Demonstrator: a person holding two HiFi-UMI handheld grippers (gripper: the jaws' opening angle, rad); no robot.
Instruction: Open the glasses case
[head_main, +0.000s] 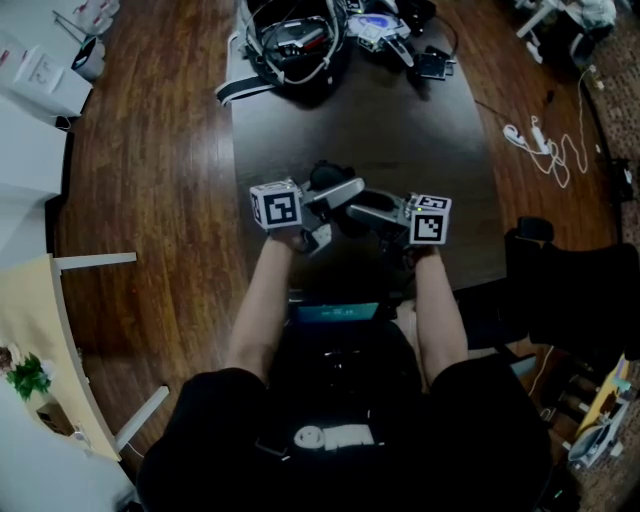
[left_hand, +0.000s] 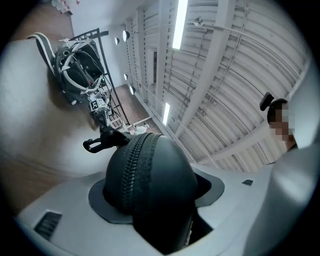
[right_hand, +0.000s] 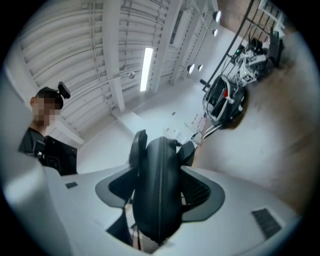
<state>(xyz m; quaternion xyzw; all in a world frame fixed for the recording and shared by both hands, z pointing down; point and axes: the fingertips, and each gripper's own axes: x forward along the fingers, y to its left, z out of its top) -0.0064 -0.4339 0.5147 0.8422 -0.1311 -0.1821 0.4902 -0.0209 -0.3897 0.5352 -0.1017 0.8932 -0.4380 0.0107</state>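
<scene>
Above the near edge of the dark table (head_main: 400, 130), both grippers hold a black zipped glasses case (head_main: 327, 177) between them. My left gripper (head_main: 333, 212) comes in from the left. In the left gripper view the case (left_hand: 150, 175) fills the gap between the grey pads (left_hand: 100, 200), zipper line facing me, with a small black clip (left_hand: 95, 144) at its far end. My right gripper (head_main: 365, 213) grips from the right. In the right gripper view the case (right_hand: 157, 185) stands edge-on and is pressed between the textured pads (right_hand: 200, 192). The zipper looks closed.
A black bag with white straps and cables (head_main: 295, 45) and small electronics (head_main: 385, 25) lie at the table's far end. A black chair (head_main: 570, 290) stands to the right, and a white cable (head_main: 545, 145) lies on the wooden floor. A person (right_hand: 47, 135) stands in the background.
</scene>
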